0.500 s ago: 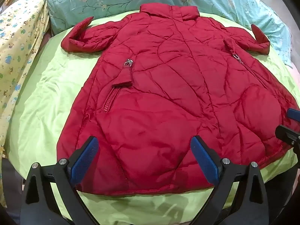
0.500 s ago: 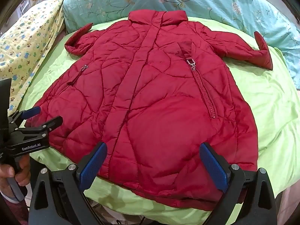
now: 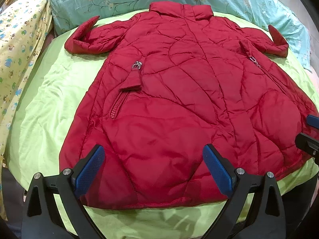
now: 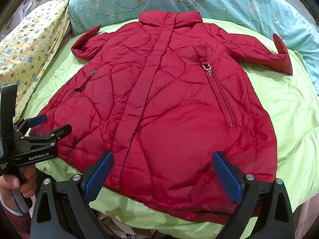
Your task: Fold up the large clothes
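red quilted coat spread flat, front up, on green sheet. left gripper and right gripper both gaping, empty, over hem.

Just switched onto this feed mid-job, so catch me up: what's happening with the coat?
A person holds a gripper in each hand over a red quilted coat laid flat, front up, sleeves spread, on a green sheet. The left gripper and right gripper both hover open near the hem, fingers apart, gripping nothing. No fold has been made yet. Floral and cartoon-print bedding lies behind and to the left.
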Tool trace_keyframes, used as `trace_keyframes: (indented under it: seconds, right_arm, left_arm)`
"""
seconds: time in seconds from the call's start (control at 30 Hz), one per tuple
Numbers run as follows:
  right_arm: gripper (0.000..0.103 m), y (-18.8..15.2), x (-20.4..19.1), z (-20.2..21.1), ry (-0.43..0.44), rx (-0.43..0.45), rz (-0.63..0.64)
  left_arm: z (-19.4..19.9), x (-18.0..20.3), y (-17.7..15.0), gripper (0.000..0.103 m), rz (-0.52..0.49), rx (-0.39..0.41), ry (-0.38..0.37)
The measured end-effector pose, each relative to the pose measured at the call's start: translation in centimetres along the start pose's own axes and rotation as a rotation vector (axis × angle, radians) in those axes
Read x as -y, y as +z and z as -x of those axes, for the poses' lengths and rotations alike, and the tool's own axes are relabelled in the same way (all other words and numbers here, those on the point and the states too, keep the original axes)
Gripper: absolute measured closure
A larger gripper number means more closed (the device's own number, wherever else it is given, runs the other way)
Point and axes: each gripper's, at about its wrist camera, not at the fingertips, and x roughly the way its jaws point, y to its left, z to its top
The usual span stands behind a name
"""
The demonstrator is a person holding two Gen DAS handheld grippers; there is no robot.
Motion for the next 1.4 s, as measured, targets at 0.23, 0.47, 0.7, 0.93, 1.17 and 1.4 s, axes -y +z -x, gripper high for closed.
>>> trace_keyframes:
  seconds: [0.23, 0.47, 0.7, 0.93, 1.17, 1.4]
  right_arm:
    - [0.003, 0.1, 0.2, -0.1, 0.0, 0.001, 0.001]
    - [0.003, 0.1, 0.1, -0.2, 0.005, 0.002, -0.001]
    - [0.003, 0.2, -0.3, -0.2, 0.001, 0.009, 0.003]
    - [0.003, 0.4, -0.1, -0.2, 0.006, 0.051, -0.002]
    - [0.003, 0.9, 0.7, -0.1, 0.021, 0.052, -0.022]
    - [0.004, 1.5, 1.4, -0.2, 0.045, 0.054, -0.048]
  left_arm:
    - [-0.2, 0.2, 0.0, 0.004, 0.004, 0.005, -0.003]
    - [-0.4, 0.3, -0.1, 0.004, 0.007, 0.006, -0.006]
    - [-0.3, 0.5, 0.1, 0.004, 0.047, 0.13, -0.086]
    - [-0.5, 0.8, 0.1, 0.004, 0.017, 0.081, -0.058]
    - [-0.9, 0.8, 0.6, 0.004, 0.005, 0.051, -0.05]
    - [-1.4, 0.6, 1.1, 0.004, 0.014, 0.026, -0.07]
